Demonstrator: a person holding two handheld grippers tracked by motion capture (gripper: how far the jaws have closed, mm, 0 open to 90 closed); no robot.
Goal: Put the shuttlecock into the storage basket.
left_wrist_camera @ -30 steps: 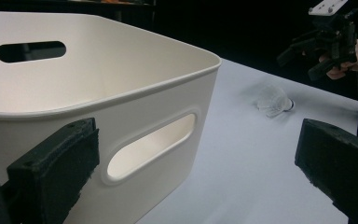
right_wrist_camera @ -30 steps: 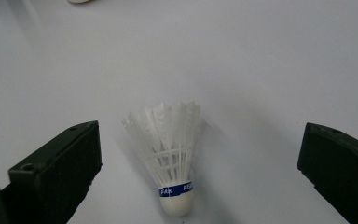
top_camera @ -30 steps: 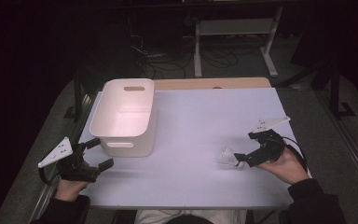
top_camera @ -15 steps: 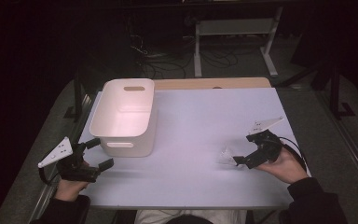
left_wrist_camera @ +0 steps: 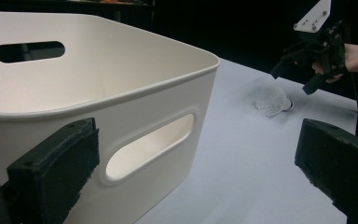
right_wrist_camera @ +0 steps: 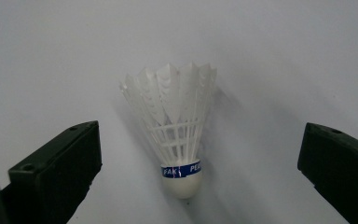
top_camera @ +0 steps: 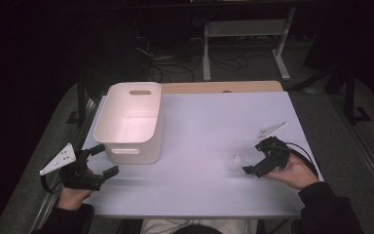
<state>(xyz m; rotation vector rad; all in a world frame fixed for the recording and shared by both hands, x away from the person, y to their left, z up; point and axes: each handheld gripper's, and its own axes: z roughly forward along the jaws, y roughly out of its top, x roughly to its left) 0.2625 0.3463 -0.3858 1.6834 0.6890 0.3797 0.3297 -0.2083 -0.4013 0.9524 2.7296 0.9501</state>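
A white feather shuttlecock (right_wrist_camera: 179, 126) with a blue band lies on the white table (top_camera: 199, 122), cork end toward my right gripper (right_wrist_camera: 198, 154). That gripper is open, and the shuttlecock sits between its jaws without touching either. In the high view the shuttlecock (top_camera: 234, 162) is at the table's right front, just left of the right gripper (top_camera: 251, 160). The left gripper (top_camera: 104, 160) is open at the left front corner. It faces the near wall of a white bin (left_wrist_camera: 98, 88). From there the shuttlecock (left_wrist_camera: 270, 100) and the right gripper (left_wrist_camera: 307, 65) show farther off.
The white bin (top_camera: 131, 122), empty, with handle slots, stands at the table's left. A strip of wooden tabletop (top_camera: 219, 87) runs along the far edge. Beyond it on the dark floor are cables and a metal stand (top_camera: 243, 34).
The right gripper has edged left toward the shuttlecock, staying open. The left gripper and the bin have not moved.
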